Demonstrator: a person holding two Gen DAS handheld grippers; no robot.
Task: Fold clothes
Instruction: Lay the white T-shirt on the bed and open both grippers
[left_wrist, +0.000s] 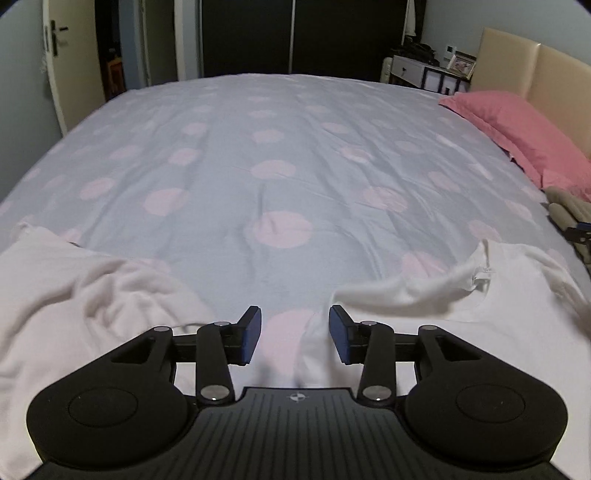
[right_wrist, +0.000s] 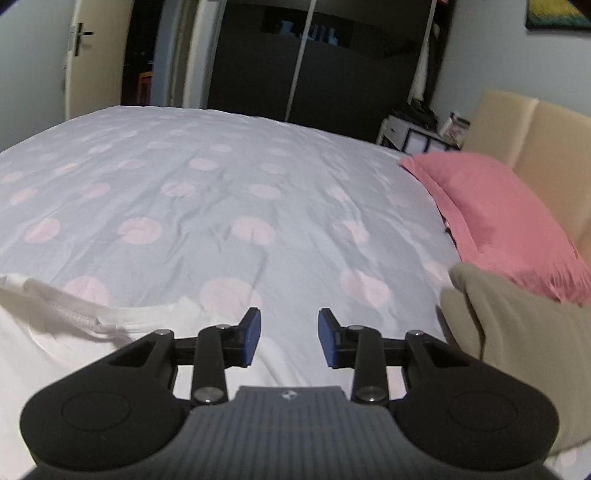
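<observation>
1. White shirt lies across the bottom of both frames on the bed, rumpled, collar showing: no fold visible yet.
2. Left tongs and right tongs part open, holding nothing.
3. Judgement: all folding remains.

Both grippers' jaws apart, apparently empty

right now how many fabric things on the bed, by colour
white: 1, the t-shirt
pale pink: 1, a crumpled garment
pink: 1, the pillow
beige: 1, a folded cloth
total: 4, not counting the dotted bedspread
</observation>
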